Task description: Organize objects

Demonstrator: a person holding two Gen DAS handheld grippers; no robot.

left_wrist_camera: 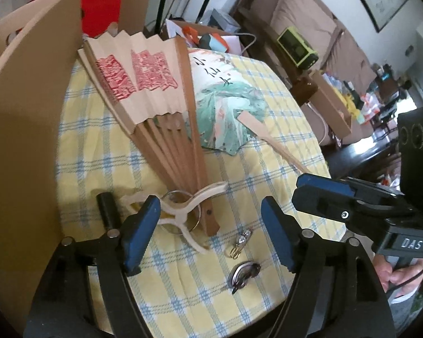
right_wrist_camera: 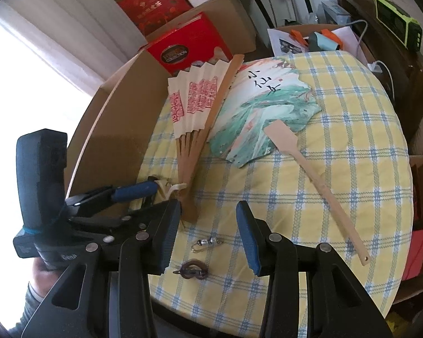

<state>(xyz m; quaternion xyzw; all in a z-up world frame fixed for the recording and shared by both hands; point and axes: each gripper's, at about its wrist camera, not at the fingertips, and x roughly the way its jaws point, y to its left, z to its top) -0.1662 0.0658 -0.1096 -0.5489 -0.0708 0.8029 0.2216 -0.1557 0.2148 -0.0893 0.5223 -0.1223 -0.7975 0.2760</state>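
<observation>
Lying on a yellow-and-blue checked tablecloth [left_wrist_camera: 268, 146]: small items spread between and beyond two sets of blue-padded jaws.

Left gripper [left_wrist_camera: 210, 233]: jaws stand wide apart and grasp nothing. Its left pad sits just beside a cream plastic clip [left_wrist_camera: 180, 217], which rests over a clear ring and the pivot end of a part-open folding fan [left_wrist_camera: 155, 104] with red printing. Within the gap between the jaws lie a small beaded earring [left_wrist_camera: 241, 242] and, nearer the camera, a dark hair clasp [left_wrist_camera: 244, 276]. Beyond the jaws, right of the folding fan, lies a painted flat fan [left_wrist_camera: 225, 107] with a bamboo handle. Right gripper [right_wrist_camera: 208, 239]: jaws partly open, empty; the earring and clasp lie in its gap too.
</observation>
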